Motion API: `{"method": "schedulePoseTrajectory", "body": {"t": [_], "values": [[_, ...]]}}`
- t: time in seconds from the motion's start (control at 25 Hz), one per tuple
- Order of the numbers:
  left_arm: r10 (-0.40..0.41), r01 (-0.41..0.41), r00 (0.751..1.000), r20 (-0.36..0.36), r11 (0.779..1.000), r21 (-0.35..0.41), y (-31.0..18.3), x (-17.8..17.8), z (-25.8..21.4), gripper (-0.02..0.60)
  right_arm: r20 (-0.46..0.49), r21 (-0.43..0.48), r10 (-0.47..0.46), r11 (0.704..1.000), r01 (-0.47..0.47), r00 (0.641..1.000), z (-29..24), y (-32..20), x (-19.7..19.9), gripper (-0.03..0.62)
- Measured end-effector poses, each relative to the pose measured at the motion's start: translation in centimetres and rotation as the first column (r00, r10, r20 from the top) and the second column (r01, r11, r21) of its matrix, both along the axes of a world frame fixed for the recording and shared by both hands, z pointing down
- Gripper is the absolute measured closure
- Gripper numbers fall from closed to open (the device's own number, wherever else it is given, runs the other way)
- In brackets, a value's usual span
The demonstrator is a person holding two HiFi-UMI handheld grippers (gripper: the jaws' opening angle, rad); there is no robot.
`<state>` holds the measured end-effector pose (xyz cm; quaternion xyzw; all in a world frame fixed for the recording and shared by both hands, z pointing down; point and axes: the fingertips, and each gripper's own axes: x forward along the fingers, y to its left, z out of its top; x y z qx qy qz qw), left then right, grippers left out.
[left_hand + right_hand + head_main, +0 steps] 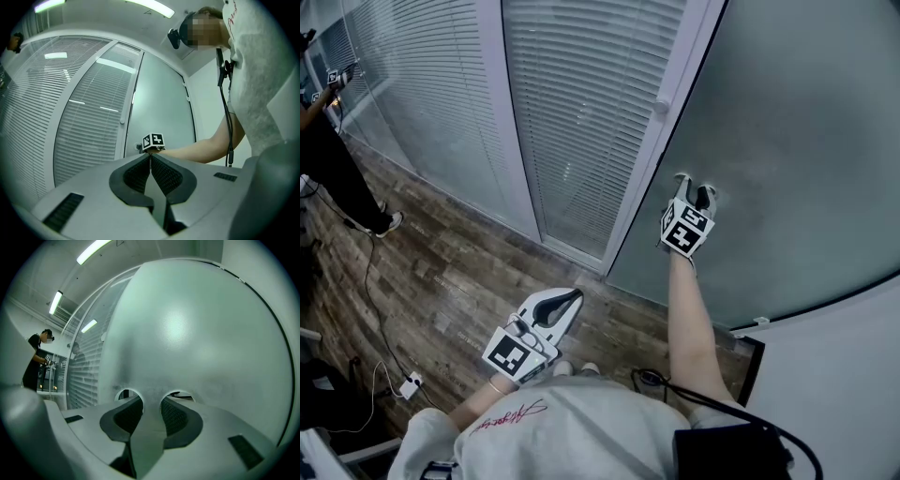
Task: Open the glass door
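Note:
The frosted glass door (787, 141) stands just ahead of me, and it fills the right gripper view (187, 324). My right gripper (694, 187) is held out at arm's length with its fingertips against the glass near the door's left edge. Its jaws (151, 399) stand apart, with only glass showing in the gap. Two small clear rings show on the frosting at the tips. My left gripper (572, 298) hangs low by my waist with its jaws (150, 155) shut and empty. It points toward the door (161, 108) and the right gripper's marker cube (153, 140).
White-framed windows with shut blinds (581, 112) run left of the door. A white wall (853, 375) stands at the right. Another person (328, 141) stands far left on the wood floor, where a cable and a plug box (411, 382) lie.

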<state>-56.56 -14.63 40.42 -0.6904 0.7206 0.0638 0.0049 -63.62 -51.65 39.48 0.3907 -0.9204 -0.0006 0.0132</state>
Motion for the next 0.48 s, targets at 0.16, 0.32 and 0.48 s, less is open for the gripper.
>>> {"method": "schedulePoseTrajectory", "body": {"t": [0.16,0.32,0.48], "values": [[0.039,-0.039,0.999,0.001,0.999,0.007,-0.1,0.7,-0.1,0.557,-0.004,0.002,-0.017,1.000,0.017,1.000,-0.3,1.2,0.4,0.464],[0.073,-0.072,0.997,-0.005,0.997,0.025,-0.7,1.3,-0.7,0.557,-0.003,0.006,-0.031,1.000,0.031,1.000,-0.3,2.1,0.9,0.464],[0.124,-0.124,0.992,-0.005,0.992,0.003,-0.7,2.0,0.0,0.557,-0.008,0.005,-0.051,0.999,0.051,0.999,-0.1,3.3,1.8,0.464]]}}
